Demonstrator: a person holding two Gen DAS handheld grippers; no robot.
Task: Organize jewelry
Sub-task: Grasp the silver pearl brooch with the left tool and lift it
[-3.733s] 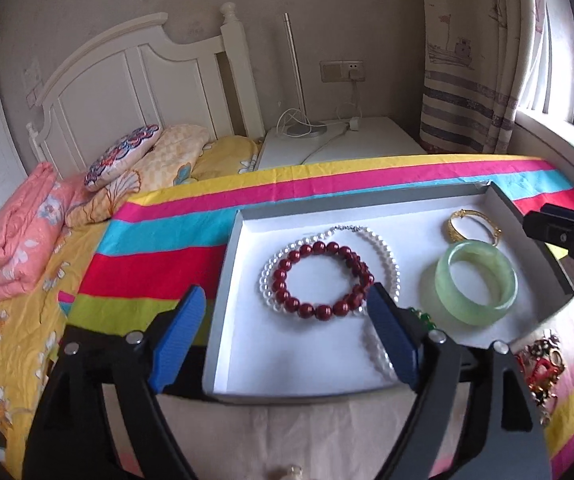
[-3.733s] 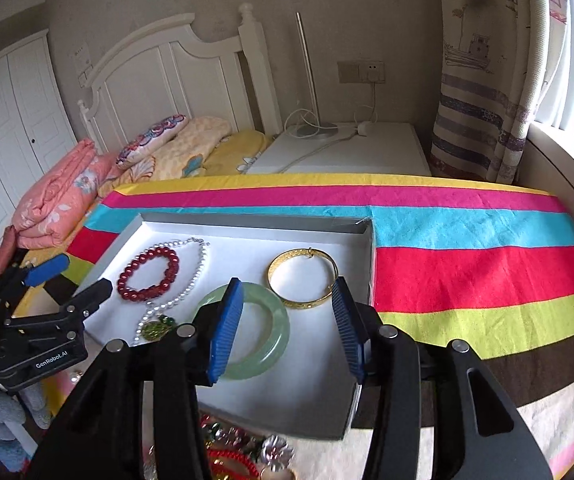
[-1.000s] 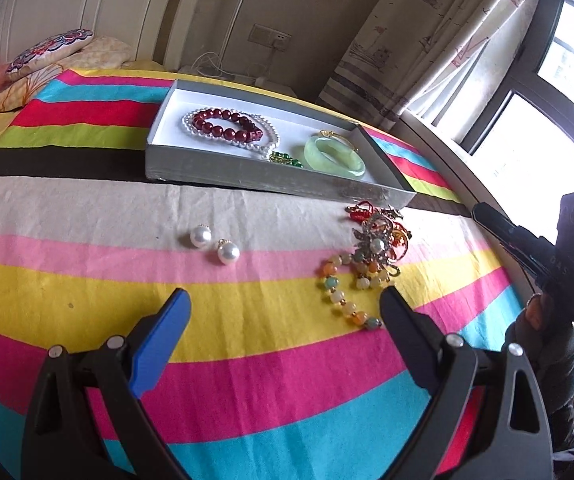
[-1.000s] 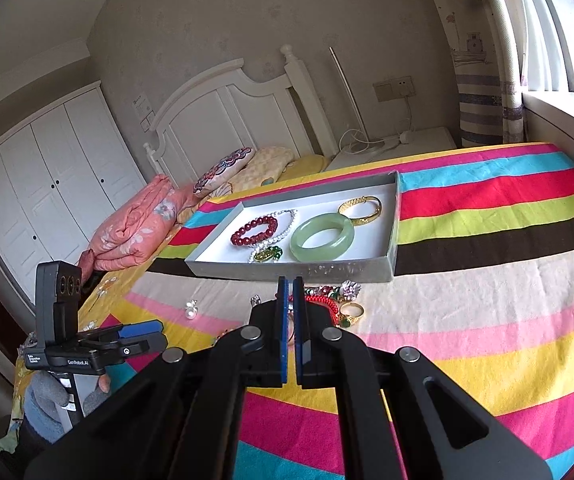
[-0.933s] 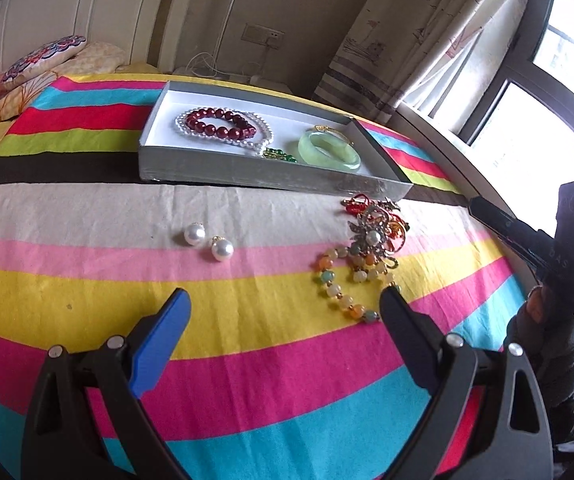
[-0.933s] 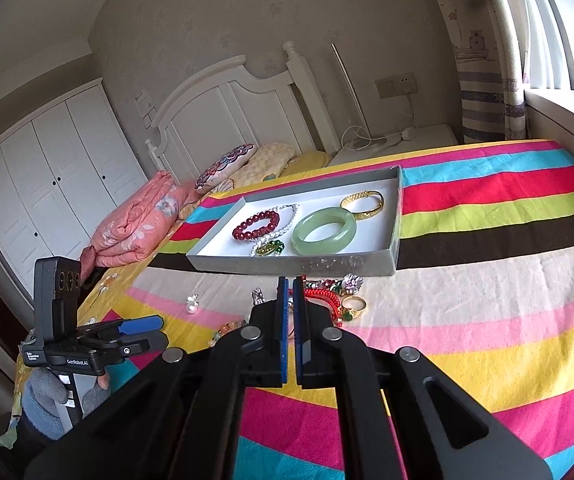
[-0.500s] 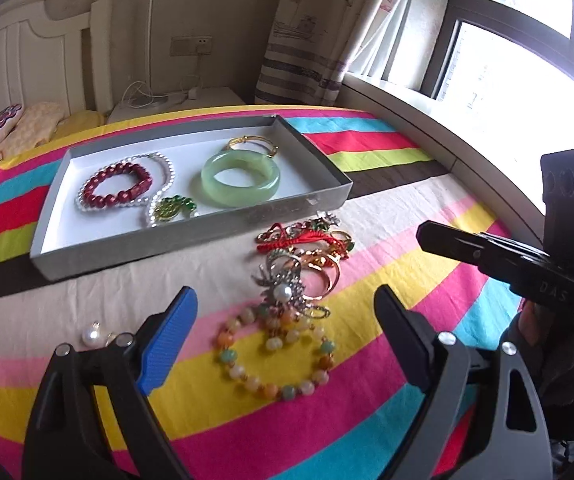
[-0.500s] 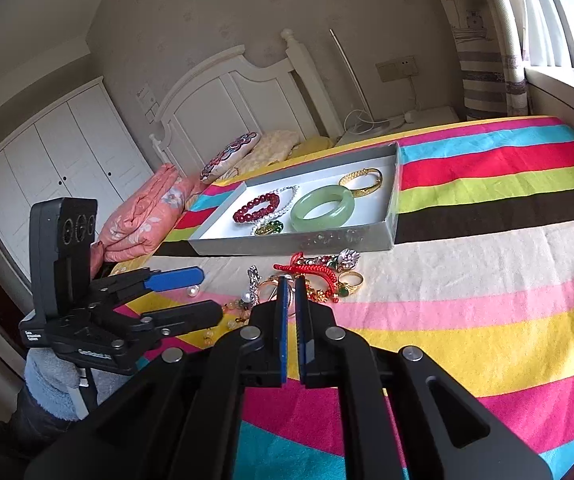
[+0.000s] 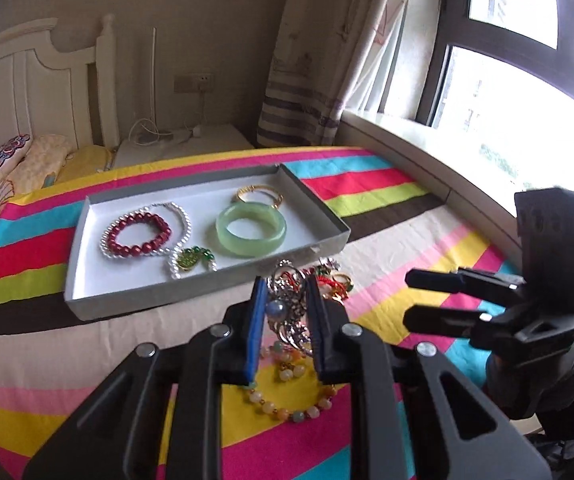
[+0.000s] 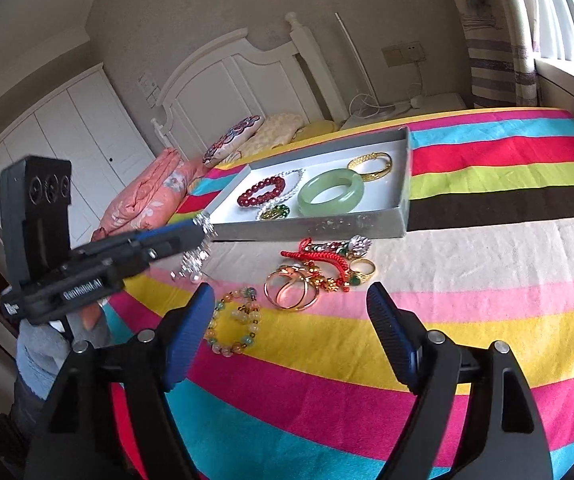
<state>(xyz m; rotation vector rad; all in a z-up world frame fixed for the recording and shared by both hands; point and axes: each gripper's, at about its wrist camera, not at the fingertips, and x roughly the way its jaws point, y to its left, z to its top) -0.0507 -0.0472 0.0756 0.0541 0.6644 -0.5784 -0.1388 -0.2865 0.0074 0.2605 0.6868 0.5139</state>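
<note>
Silver brooch [image 9: 287,312] between left tool [image 9: 285,320] pads

Bed [image 10: 487,320] covered with a striped multicolour spread. Lying directly on the spread: a shallow grey tray [image 10: 315,226] toward the headboard end; just in front of its near wall, a tangle of red cord and gilt trinkets [image 10: 327,258]; touching that tangle, a gold ring [image 10: 363,267] and a gold openwork bangle [image 10: 291,290]; near these, a pastel bead bracelet [image 10: 233,322]. Pillows [image 10: 239,140] and a folded pink quilt [image 10: 143,196] lie at the head of the bed.
</note>
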